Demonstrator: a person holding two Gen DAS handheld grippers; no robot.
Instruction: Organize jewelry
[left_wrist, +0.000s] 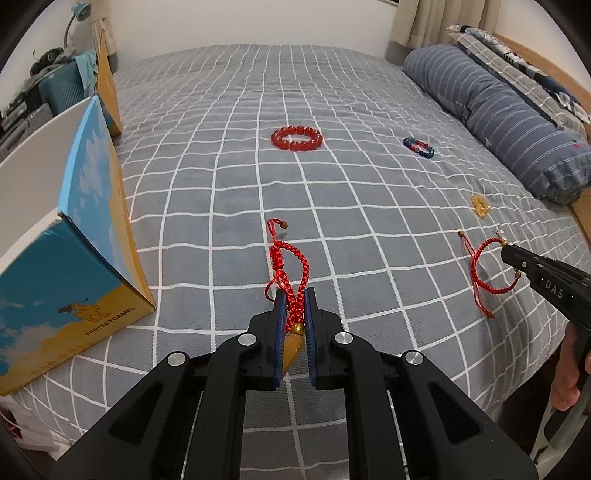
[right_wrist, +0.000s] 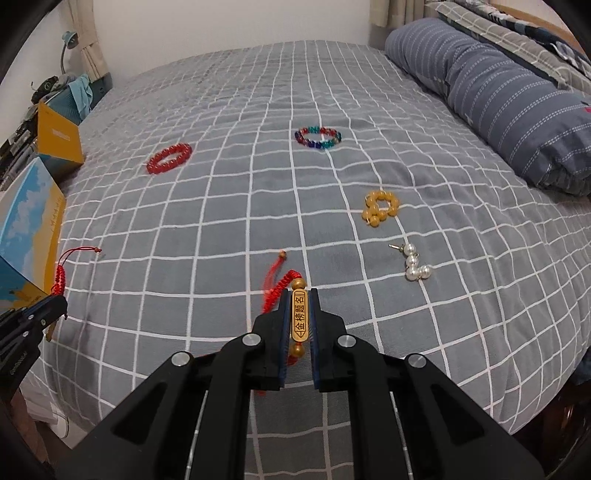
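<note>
My left gripper (left_wrist: 294, 295) is shut on a red braided cord bracelet (left_wrist: 295, 273) with a gold pendant (left_wrist: 291, 350) between the pads. My right gripper (right_wrist: 299, 295) is shut on a second red cord bracelet by its engraved gold bar charm (right_wrist: 298, 319); that bracelet also hangs from the right gripper in the left wrist view (left_wrist: 487, 273). On the grey checked bed lie a red bead bracelet (right_wrist: 169, 158), a multicolour bead bracelet (right_wrist: 318, 137), a yellow bead bracelet (right_wrist: 380, 206) and a pearl piece (right_wrist: 415, 264).
A blue and yellow box (left_wrist: 70, 273) stands at the bed's left edge, with an orange box (right_wrist: 59, 138) behind it. A striped pillow (right_wrist: 517, 107) lies along the right side. The bed's front edge (right_wrist: 461, 406) is close below both grippers.
</note>
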